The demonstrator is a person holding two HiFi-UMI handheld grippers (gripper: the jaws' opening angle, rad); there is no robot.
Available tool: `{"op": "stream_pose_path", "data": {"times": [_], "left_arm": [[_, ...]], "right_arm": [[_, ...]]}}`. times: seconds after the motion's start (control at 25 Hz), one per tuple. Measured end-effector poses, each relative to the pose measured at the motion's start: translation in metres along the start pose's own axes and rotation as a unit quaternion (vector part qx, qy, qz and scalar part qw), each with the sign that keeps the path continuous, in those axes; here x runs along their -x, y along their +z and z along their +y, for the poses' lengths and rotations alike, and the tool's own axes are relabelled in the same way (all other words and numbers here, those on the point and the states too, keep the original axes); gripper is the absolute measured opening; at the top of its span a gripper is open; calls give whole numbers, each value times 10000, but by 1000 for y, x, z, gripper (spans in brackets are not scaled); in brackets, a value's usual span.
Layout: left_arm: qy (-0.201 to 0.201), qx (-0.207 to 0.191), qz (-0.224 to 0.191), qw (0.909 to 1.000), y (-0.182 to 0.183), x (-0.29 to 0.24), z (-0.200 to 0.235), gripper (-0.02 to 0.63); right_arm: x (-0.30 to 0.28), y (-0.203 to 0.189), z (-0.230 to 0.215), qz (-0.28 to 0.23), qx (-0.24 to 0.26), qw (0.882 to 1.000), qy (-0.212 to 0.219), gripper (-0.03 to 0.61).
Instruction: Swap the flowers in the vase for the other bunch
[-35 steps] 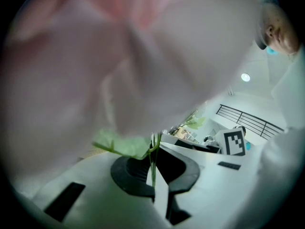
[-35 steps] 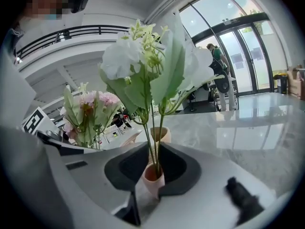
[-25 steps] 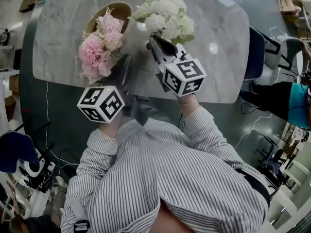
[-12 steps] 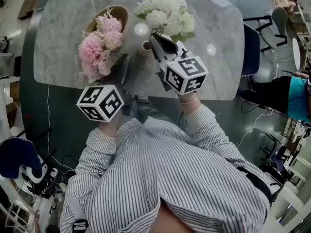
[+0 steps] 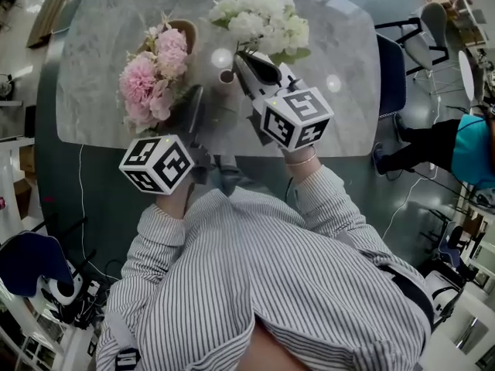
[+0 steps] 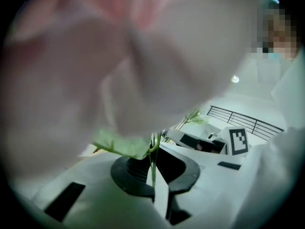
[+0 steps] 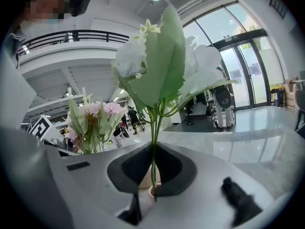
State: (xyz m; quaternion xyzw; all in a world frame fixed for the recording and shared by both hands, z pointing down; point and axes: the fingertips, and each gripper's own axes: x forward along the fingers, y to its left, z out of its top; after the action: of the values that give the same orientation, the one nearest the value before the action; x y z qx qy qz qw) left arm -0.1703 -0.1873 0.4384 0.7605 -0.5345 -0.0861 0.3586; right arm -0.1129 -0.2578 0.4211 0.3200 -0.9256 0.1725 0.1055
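pinching the thin green stems (image 7: 153, 142) of the white bunch (image 5: 259, 14), the right gripper (image 5: 242, 57) has its jaws pressed together on them, and the blooms stand over the far middle of the table (image 5: 100, 22). the left gripper (image 5: 198, 93) is clamped the same way on the stems of the pink bunch (image 5: 147, 79), which hangs over the table's left side, in front of a brown bowl (image 5: 190, 33) near the far left corner. the small vase (image 5: 227, 76) stands near the table's middle, between the two bunches, just left of the right gripper's tip. whether any stem reaches into it cannot be told.
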Motion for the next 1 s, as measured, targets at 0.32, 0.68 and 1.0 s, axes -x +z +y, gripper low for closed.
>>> {"op": "stream_pose_path", "data": {"times": [0.32,0.68,1.0], "left_arm": [[-13,-537,-69,9985,21,-20,-35,18],[-38,-759,-268,9968,37,-20,-53,18],[-118,-842,-425,9955,51,-7,-61,18]], "right_arm": [[28,43,-24,-323,52,9994,-121,28],[46,64,-30,-587,61,9981,-149,28],[59,79,-18,-734,117,9971,-174,28]]}}
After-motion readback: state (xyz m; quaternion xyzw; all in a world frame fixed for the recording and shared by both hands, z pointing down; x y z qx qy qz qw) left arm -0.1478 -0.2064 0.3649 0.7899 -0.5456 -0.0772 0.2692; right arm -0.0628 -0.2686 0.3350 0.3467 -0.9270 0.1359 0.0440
